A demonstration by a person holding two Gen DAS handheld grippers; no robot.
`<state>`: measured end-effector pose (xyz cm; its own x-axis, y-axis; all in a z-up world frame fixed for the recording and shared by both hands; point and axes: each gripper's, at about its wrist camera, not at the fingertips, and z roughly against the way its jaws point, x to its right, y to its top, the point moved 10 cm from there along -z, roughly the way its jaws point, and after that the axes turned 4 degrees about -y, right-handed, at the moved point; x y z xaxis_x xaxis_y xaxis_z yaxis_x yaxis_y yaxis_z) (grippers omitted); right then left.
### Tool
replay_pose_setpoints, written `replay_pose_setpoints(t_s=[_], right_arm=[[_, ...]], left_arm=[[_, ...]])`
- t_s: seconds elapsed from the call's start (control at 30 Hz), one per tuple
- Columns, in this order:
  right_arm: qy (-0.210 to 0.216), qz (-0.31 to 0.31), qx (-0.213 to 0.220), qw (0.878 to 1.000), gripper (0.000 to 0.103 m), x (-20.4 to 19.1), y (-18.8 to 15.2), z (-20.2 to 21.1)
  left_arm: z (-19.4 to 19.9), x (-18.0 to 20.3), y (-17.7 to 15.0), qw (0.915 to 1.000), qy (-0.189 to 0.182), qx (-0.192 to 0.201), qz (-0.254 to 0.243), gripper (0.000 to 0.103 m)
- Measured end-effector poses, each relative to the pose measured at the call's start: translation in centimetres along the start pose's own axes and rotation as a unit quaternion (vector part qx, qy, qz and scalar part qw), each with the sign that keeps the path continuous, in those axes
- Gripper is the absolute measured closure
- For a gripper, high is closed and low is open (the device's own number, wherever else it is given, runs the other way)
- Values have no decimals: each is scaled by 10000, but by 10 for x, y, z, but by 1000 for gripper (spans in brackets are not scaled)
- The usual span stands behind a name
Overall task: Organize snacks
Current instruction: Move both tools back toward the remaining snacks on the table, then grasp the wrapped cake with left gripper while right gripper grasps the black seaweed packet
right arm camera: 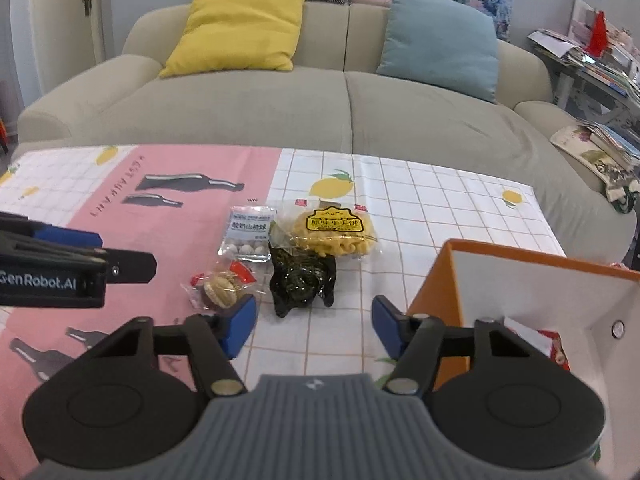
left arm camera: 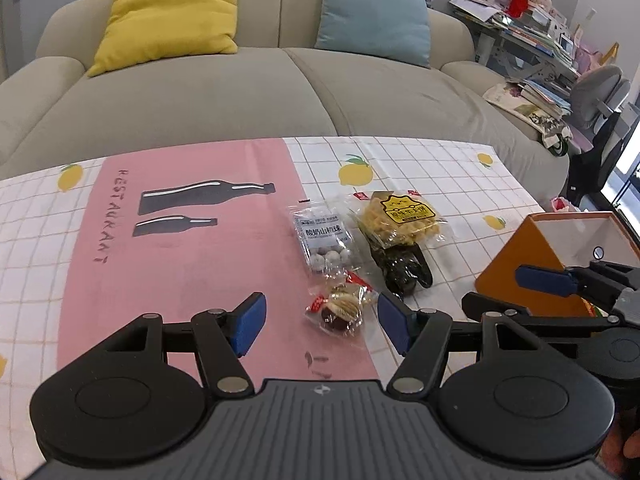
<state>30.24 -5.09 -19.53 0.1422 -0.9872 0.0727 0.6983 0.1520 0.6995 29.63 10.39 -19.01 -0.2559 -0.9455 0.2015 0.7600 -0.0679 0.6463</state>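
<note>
My left gripper (left arm camera: 322, 322) hangs jaws apart, holding nothing, over the clear biscuit packet (left arm camera: 340, 310). My right gripper (right arm camera: 314, 326), also spread and empty, faces the dark packet (right arm camera: 302, 282). "GenRobot.AI" shows on the left one's side. The orange box (right arm camera: 434, 292) sits near the tablecloth's (right arm camera: 440, 204) right edge; "RESTAURANT" is printed on it.

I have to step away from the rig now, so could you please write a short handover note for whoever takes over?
Left gripper: open, holding nothing, above the cookie packet.
Right gripper: open, holding nothing, over the tablecloth in front of the dark green packet, beside the orange box.
On the cloth: cookie packet, white-ball candy bag, yellow waffle bag partly lying on the dark green packet.
Done: at least one red-wrapped snack is in the box.
Left: the four packets still go into the box; the cookie packet looks nearest for the left gripper.
</note>
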Motion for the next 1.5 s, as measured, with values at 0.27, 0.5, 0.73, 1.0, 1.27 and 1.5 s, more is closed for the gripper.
replay_pose_setpoints(t_s=[0.27,0.5,0.73,1.0,1.27,1.5], right_arm=[[131,154,-139,9997,46,-6,5,-37],[222,527,-185,9982,48,-9,2,-51],[381,39,-304,9988,48,5,-1,-53],[554,-118,-358,9978,47,-1,5,-60],[558,-282,-451,9970,44,-6,5,-81],[428,108,-222,9988,40,-25,13,-90]], left_arm=[[-43,4,5,9991,-327,-271,-9,28],[-60,0,0,9941,-748,-691,-382,29],[-70,6,-12,9883,-824,-865,-945,29],[-93,8,-17,9903,-530,-894,-920,42],[-75,-13,-14,9959,-206,-812,-349,57],[-59,-35,-15,9971,-55,-748,163,57]])
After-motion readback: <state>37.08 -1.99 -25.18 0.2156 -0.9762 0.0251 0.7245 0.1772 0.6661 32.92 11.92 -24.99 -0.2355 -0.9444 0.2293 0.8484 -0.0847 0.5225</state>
